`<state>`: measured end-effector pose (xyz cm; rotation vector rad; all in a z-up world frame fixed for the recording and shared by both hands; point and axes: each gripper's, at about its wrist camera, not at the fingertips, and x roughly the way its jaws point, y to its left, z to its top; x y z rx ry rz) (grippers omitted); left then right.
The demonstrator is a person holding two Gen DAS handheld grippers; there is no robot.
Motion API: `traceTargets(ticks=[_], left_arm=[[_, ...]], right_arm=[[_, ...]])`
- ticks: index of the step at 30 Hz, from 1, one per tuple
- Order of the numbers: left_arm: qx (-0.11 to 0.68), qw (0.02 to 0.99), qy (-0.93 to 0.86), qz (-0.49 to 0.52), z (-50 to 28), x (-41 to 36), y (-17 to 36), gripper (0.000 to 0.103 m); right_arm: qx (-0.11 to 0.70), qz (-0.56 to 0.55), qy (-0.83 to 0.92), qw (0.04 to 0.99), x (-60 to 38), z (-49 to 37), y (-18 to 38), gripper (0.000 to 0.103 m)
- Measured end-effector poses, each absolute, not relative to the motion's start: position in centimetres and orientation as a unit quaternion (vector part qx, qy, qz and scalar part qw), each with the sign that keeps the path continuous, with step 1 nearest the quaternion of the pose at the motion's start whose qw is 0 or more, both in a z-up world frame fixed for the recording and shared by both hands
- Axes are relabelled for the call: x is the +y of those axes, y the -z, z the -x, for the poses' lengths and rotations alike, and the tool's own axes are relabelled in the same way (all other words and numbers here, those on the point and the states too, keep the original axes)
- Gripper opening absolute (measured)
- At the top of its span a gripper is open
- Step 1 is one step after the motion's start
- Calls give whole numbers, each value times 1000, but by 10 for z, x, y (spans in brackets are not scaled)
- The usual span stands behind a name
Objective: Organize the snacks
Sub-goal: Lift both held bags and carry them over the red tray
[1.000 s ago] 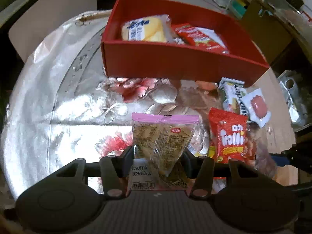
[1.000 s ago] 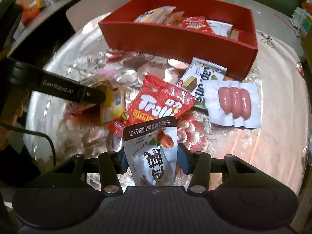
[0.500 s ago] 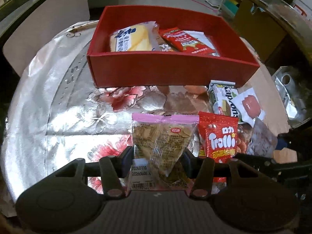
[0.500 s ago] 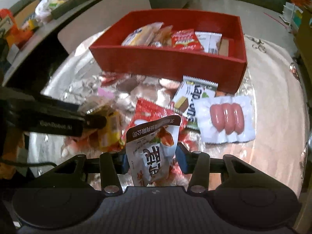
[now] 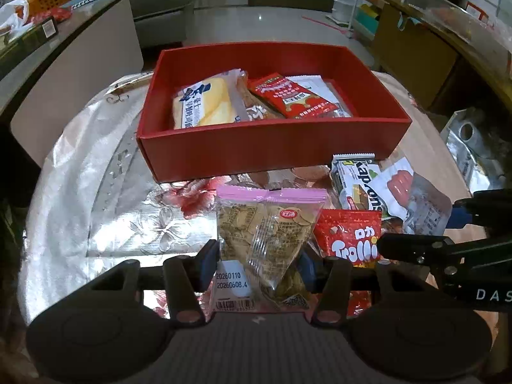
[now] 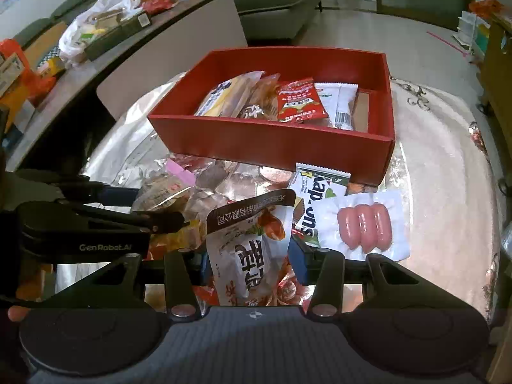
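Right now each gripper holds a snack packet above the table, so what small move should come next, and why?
Probably carry both forward over the red box. The left gripper is clamped on the pink-topped cracker bag, the right gripper on the white pouch; the box ahead has free space at its right end.
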<state>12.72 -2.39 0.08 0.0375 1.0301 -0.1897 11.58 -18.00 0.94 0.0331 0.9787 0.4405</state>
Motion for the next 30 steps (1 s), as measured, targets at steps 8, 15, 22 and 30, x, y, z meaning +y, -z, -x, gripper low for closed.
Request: traceTargets(ticks=[8, 15, 22, 30], left_arm=[[482, 872, 84, -24, -126, -24, -4, 45], [475, 876, 82, -32, -127, -26, -7, 45], [466, 880, 80, -39, -126, -27, -10, 45], [459, 884, 77, -39, -128, -27, -14, 45]], right_arm=[[456, -18, -208, 865, -181, -116, -15, 55], [452, -19, -205, 868, -183, -117, -17, 55], [447, -21, -204, 871, -185, -118, -18, 55], [442, -23, -200, 874, -187, -118, -22, 55]])
